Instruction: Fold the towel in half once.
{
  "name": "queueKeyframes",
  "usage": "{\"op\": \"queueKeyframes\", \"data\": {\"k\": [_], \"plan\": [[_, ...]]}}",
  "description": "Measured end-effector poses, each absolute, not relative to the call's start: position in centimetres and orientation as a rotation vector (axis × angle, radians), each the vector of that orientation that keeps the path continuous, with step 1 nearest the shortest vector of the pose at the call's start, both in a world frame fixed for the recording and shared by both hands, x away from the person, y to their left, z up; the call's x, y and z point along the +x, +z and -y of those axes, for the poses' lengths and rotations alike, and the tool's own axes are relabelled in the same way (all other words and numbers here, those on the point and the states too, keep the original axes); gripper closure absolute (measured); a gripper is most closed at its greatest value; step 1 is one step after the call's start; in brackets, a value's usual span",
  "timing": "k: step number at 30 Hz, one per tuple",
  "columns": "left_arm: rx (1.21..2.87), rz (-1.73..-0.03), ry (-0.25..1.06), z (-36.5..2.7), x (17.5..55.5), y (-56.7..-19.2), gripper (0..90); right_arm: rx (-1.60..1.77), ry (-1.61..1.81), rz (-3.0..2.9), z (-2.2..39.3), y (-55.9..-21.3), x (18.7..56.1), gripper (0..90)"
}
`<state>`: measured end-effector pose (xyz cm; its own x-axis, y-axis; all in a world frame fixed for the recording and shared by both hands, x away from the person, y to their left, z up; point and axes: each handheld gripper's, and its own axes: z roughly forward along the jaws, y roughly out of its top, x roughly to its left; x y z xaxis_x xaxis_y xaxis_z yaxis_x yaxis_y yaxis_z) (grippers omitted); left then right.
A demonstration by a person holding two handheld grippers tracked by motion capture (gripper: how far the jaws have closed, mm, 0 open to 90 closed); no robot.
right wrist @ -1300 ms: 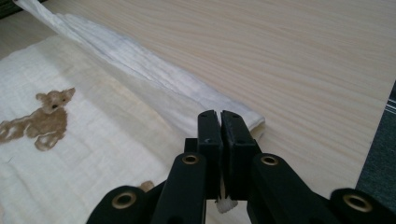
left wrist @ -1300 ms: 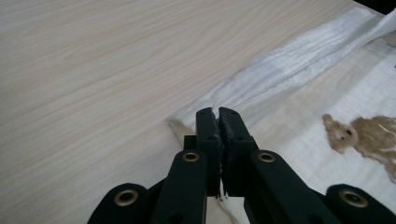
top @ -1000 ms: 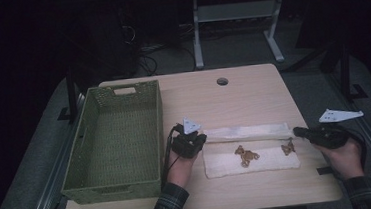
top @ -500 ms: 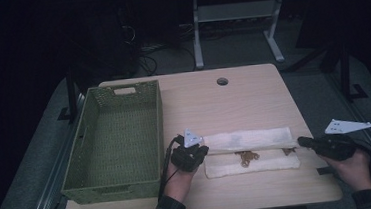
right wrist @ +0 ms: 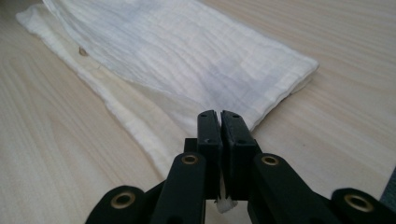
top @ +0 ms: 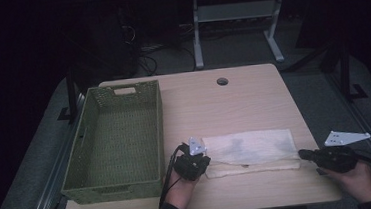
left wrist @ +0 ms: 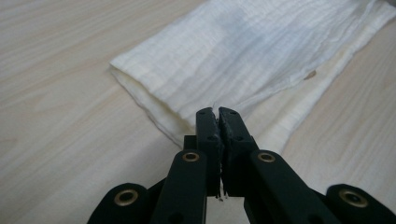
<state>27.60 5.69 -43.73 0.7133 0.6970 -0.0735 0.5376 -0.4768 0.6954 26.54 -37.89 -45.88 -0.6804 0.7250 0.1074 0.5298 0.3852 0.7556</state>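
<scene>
A white cloth (top: pixel 250 149) lies folded lengthwise near the front of the wooden table (top: pixel 214 107), its upper layer stopping short of the near edge of the lower one. My left gripper (top: pixel 206 166) is at the cloth's left end, jaws shut with a sliver of white fabric pinched between them. In the left gripper view that gripper (left wrist: pixel 218 112) sits over the cloth (left wrist: pixel 261 51) at the upper layer's edge. My right gripper (top: pixel 303 153) is at the right end, also shut on fabric. A scrap of cloth (right wrist: pixel 187 51) shows under the right gripper (right wrist: pixel 219 114).
A green woven basket (top: pixel 122 91) stands empty on the left half of the table, close to my left hand. A cable hole (top: pixel 222 81) sits near the far edge. Dark floor and a metal stand lie beyond the table.
Both grippers have drawn the far edge of the cloth toward the person. The upper layer now covers the brown printed figures that showed on the cloth before.
</scene>
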Motion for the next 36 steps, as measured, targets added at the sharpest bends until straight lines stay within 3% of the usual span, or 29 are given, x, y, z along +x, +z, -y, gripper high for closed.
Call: {"op": "queueKeyframes", "data": {"k": [14, 19, 26, 36], "plan": [[2.317, -0.923, 0.224, -5.3, 27.0, -45.3, 86.3, 1.138, 1.154, -2.502, 38.1, -47.1, 25.9, 84.8], [2.262, -0.934, 0.233, -5.5, 27.2, -44.8, 72.6, 1.126, 1.210, -2.499, 38.3, -46.7, 26.0, 70.4], [2.215, -0.910, 0.261, -5.3, 28.3, -43.6, 59.9, 1.084, 1.254, -2.456, 37.7, -45.4, 26.9, 68.2], [2.199, -0.930, 0.355, -4.3, 32.6, -43.2, 58.0, 1.084, 1.196, -2.390, 37.2, -45.0, 31.2, 69.2]]}}
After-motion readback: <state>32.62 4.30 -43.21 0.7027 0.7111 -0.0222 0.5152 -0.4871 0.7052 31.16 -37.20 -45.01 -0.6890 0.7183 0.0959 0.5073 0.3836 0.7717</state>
